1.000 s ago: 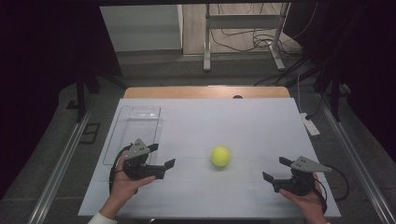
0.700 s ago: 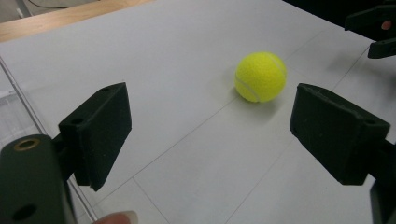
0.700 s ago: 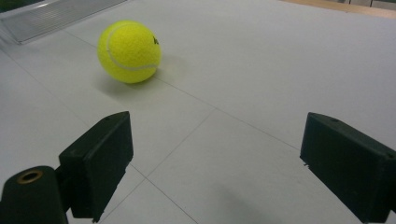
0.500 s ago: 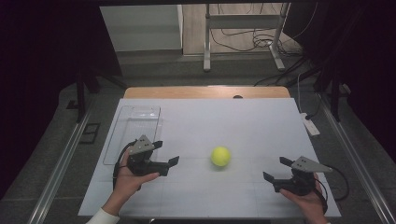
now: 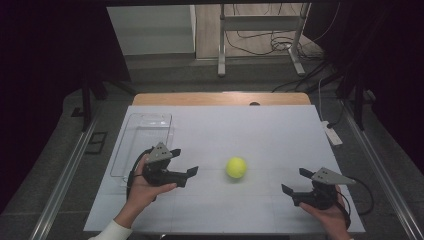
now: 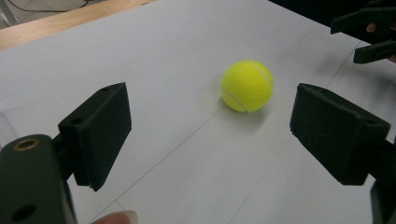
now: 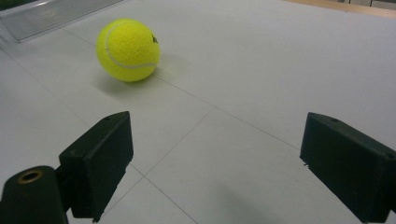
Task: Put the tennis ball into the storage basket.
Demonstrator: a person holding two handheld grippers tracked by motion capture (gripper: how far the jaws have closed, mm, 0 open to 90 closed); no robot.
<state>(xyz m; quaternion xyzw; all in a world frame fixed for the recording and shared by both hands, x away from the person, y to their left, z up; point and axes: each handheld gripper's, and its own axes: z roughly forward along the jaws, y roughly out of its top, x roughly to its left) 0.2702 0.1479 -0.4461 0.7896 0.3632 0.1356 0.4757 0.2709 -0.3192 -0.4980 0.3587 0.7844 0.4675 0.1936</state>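
Note:
A yellow tennis ball (image 5: pixel 236 167) rests on the white table sheet (image 5: pixel 250 130), a little nearer than its middle. My left gripper (image 5: pixel 184 161) hovers to the ball's left, open, its jaws pointing at the ball with a gap between them. From the left gripper view the ball (image 6: pixel 247 86) lies ahead, beyond the wide-apart jaws of that gripper (image 6: pixel 217 133). My right gripper (image 5: pixel 295 181) stays near the front right corner, open and holding nothing. Its own view has the ball (image 7: pixel 128 49) ahead to the left, well past its gripper (image 7: pixel 219 163).
A clear plastic tray (image 5: pixel 150 116) lies along the sheet's left side, behind my left hand; its edge (image 7: pixel 56 14) appears in the right gripper view. A white power strip (image 5: pixel 331 134) sits off the right edge. The wooden tabletop (image 5: pixel 215 98) shows at the far side.
My left gripper has slid to the right, closer to the ball. The ball and the right gripper have kept their places.

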